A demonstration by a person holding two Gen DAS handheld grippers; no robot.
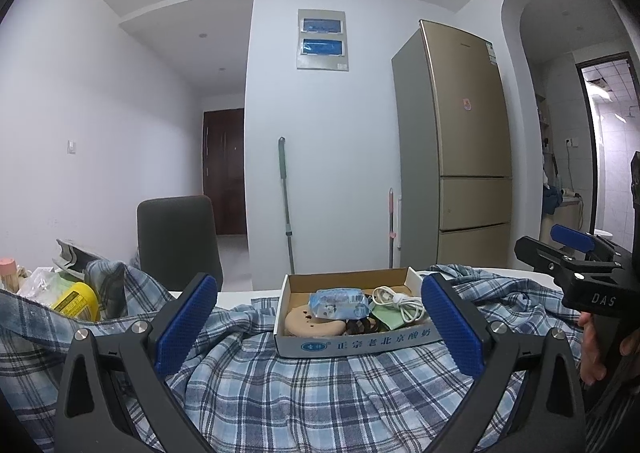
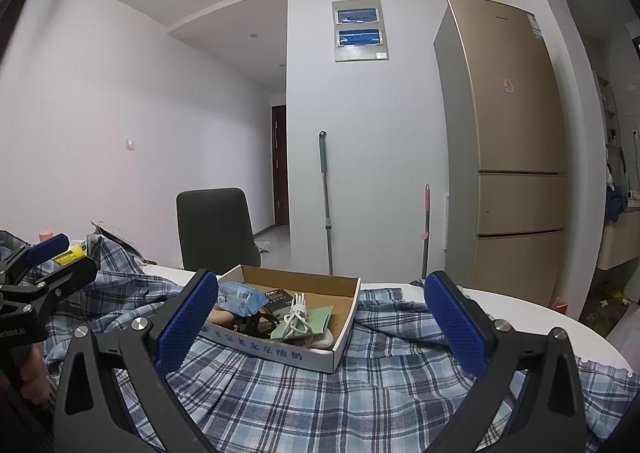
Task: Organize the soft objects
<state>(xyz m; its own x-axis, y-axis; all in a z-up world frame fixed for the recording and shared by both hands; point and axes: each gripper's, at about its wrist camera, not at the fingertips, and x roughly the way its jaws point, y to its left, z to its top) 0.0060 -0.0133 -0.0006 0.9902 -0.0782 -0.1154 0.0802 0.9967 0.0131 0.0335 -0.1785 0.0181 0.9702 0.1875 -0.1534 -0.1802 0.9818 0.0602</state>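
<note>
A blue and white plaid shirt (image 1: 304, 385) lies spread and rumpled over the white table; it also shows in the right wrist view (image 2: 360, 393). A shallow cardboard box (image 1: 352, 343) sits on the shirt, also in the right wrist view (image 2: 308, 353). In it lie a blue wipes pack (image 1: 339, 303), a white coiled cable (image 1: 400, 303), a green pouch (image 2: 308, 323) and a beige pad (image 1: 312, 323). My left gripper (image 1: 320, 325) is open and empty, just above the shirt before the box. My right gripper (image 2: 320, 323) is open and empty, likewise.
A yellow bottle (image 1: 78, 303) and bags stand at the table's left. A dark chair (image 1: 178, 237) stands behind the table. A gold fridge (image 1: 464, 149) and two mop handles (image 1: 286, 205) stand at the far wall. The white table edge (image 2: 560, 329) curves at the right.
</note>
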